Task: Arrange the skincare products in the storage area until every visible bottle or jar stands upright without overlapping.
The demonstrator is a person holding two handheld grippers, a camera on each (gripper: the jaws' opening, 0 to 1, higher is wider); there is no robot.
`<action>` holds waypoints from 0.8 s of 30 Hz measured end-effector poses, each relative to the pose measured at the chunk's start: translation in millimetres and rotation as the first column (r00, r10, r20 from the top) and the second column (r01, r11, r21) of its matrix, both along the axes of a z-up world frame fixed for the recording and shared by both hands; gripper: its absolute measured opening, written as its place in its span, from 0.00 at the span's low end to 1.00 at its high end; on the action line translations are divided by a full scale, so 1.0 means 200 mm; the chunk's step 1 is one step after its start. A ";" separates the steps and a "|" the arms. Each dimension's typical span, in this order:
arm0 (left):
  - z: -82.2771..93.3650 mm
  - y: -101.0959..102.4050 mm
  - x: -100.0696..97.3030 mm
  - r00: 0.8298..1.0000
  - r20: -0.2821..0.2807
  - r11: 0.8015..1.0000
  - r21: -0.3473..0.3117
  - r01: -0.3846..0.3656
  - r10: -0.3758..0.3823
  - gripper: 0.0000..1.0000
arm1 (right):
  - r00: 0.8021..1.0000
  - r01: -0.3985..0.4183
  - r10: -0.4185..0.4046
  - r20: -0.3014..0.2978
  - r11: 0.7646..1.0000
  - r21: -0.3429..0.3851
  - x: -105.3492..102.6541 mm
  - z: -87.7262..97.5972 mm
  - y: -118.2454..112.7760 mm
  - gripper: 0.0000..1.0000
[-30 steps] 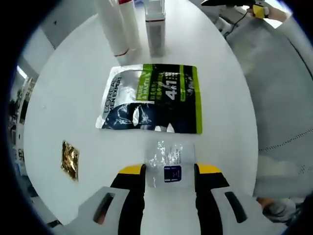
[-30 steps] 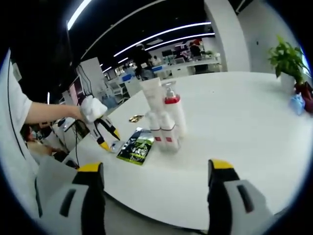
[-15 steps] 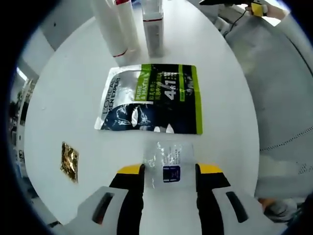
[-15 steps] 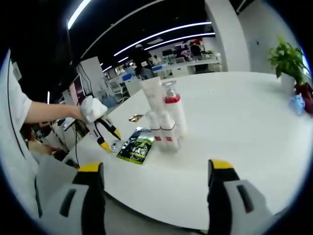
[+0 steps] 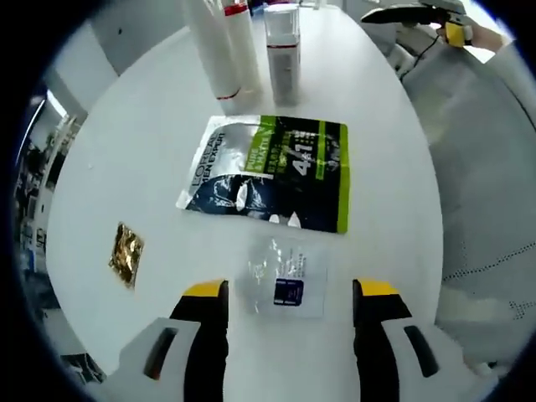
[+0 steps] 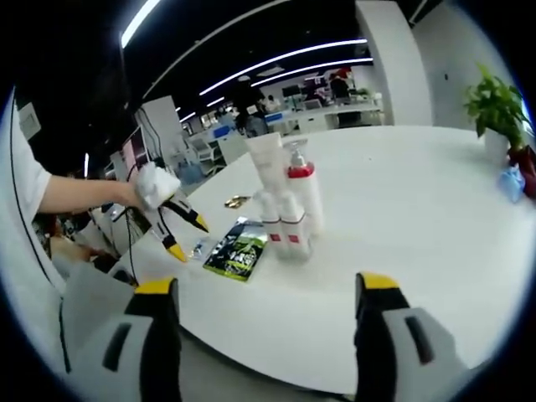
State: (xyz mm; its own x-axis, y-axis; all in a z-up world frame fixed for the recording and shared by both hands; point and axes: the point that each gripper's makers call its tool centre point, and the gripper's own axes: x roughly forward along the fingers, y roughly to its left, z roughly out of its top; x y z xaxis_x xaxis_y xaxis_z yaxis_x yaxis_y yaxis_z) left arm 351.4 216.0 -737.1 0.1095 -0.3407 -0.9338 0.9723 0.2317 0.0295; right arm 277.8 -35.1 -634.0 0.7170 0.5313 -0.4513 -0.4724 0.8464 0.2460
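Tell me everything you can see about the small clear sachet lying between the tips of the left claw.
The small clear sachet is a flat, see-through, crinkled plastic packet with a dark blue square label near its lower edge. It lies flat on the white table, just below the larger green and black sachet, apart from it. The left claw is open around it, and neither tip touches it.

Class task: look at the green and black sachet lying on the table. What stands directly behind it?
Behind the green and black sachet stand upright white bottles, one with a red collar. Their tops are cut off in the left gripper view.
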 end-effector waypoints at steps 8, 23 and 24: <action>0.04 0.00 -0.03 0.991 0.001 0.989 -0.072 -0.131 0.131 0.63 | 1.000 -0.014 0.014 0.009 1.000 -0.012 0.00 0.00 0.01 0.86; 0.15 0.05 -0.14 0.900 -0.042 0.870 -0.238 -0.431 0.434 0.67 | 0.999 -0.041 0.041 0.016 0.999 -0.024 -0.02 0.00 0.03 0.86; 0.15 0.05 -0.16 0.894 -0.048 0.864 -0.242 -0.442 0.444 0.67 | 0.999 -0.043 0.044 0.016 0.999 -0.022 -0.02 0.00 0.03 0.86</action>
